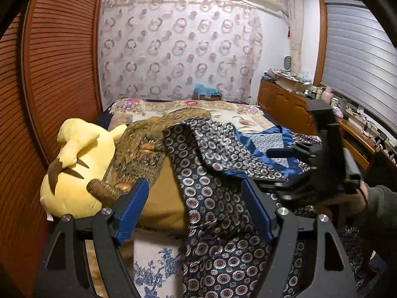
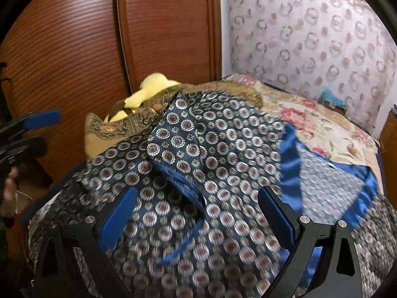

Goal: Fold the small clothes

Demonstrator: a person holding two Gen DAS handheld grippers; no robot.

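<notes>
- In your left wrist view, nearest the lens was your left gripper [image 1: 194,207], its blue pads [image 1: 132,209] spread wide and released, pressing on nothing.
- The navy patterned garment [image 1: 211,186] lay on the bed [image 1: 158,198], a strip of it running between those pads without being pinched, its blue satin lining [image 1: 258,149] turned up on the far side.
- A brown-gold patterned cloth [image 1: 144,146] lay just beside the garment, draped partly over a yellow plush toy [image 1: 74,173] at the bed's wardrobe-side edge.
- Your right gripper [image 1: 285,152] hovered over the garment's lined end; from here you could not tell its jaws.
- In your right wrist view, the right gripper [image 2: 197,217] sat closest, jaws apart and let go, above the blurred garment [image 2: 188,134].
- The plush toy [image 2: 148,89] lay beyond the garment against the wooden wardrobe [image 2: 148,24], and your left gripper [image 2: 39,119] showed at the frame's edge.
</notes>
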